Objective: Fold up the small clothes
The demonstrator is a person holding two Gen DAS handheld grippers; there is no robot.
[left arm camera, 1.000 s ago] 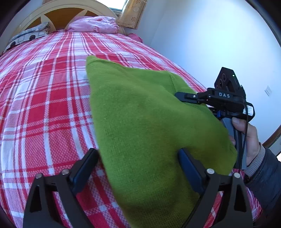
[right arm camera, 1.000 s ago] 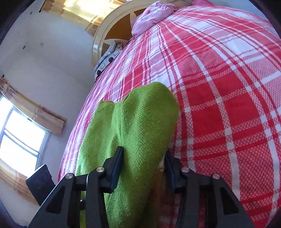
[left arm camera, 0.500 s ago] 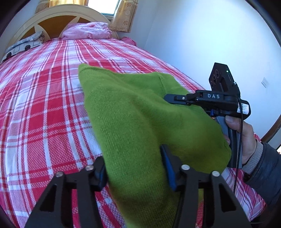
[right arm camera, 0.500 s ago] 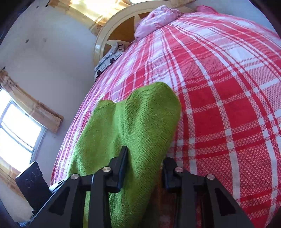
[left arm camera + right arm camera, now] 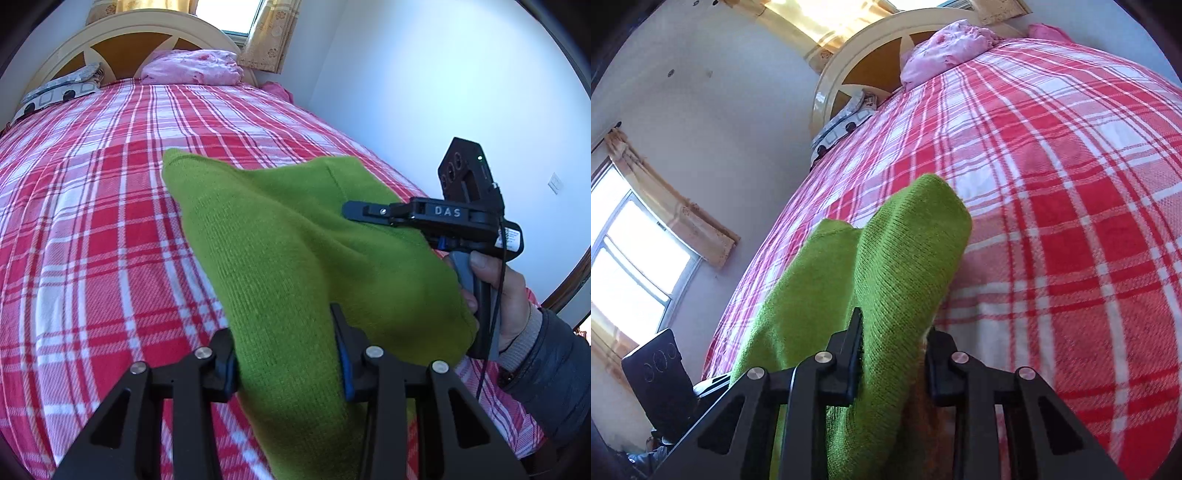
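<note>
Both grippers' fingers, left gripper [image 5: 284, 354] and right gripper [image 5: 892, 350], pinch the green garment [image 5: 295, 258] (bedspread [image 5: 92, 221] beyond).

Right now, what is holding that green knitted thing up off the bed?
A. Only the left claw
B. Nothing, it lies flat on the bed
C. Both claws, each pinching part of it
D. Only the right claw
C: the left claw and the right claw each pinch a bunch of the green knit garment.

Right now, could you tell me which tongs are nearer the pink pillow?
Cannot tell: left tongs and right tongs both grip the green knit, far from the pink pillow.
</note>
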